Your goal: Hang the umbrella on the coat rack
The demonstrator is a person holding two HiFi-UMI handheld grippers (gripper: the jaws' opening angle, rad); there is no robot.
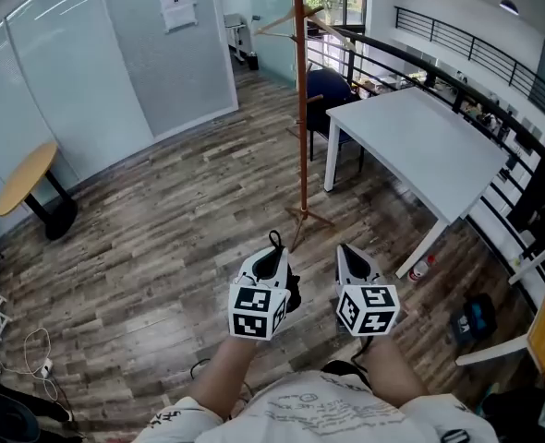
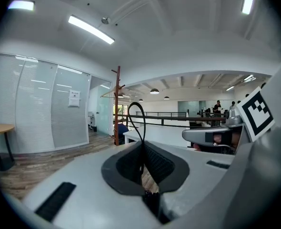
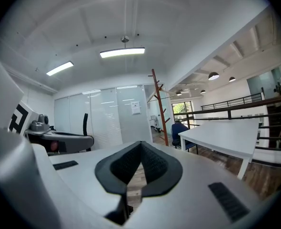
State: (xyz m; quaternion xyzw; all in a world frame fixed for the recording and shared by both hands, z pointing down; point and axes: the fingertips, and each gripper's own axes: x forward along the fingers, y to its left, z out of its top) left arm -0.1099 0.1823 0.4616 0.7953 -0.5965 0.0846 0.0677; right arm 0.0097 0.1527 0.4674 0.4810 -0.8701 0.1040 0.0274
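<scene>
The umbrella's black strap loop (image 1: 274,240) stands up out of the left gripper (image 1: 272,258), short of the foot of the coat rack (image 1: 302,109) on the person's side. In the left gripper view the loop (image 2: 136,103) rises from between the pads, and the jaws of the left gripper (image 2: 143,147) are pressed onto its cord. The rest of the umbrella cannot be made out beneath the gripper.

The right gripper (image 1: 351,257) is held level just beside the left one, equally short of the rack. In its own view, the jaws of the right gripper (image 3: 140,149) meet at the tips with nothing between them.

The rack's red-brown pole (image 2: 117,106) stands upright on the wood plank floor (image 1: 162,247), its pegs (image 3: 155,87) branching near the top. A white table (image 1: 420,146) sits just to the rack's right, with a blue chair (image 1: 328,90) behind the pole. A round wooden table (image 1: 25,178) is well apart to the rack's left, by the glass wall (image 1: 88,53).
</scene>
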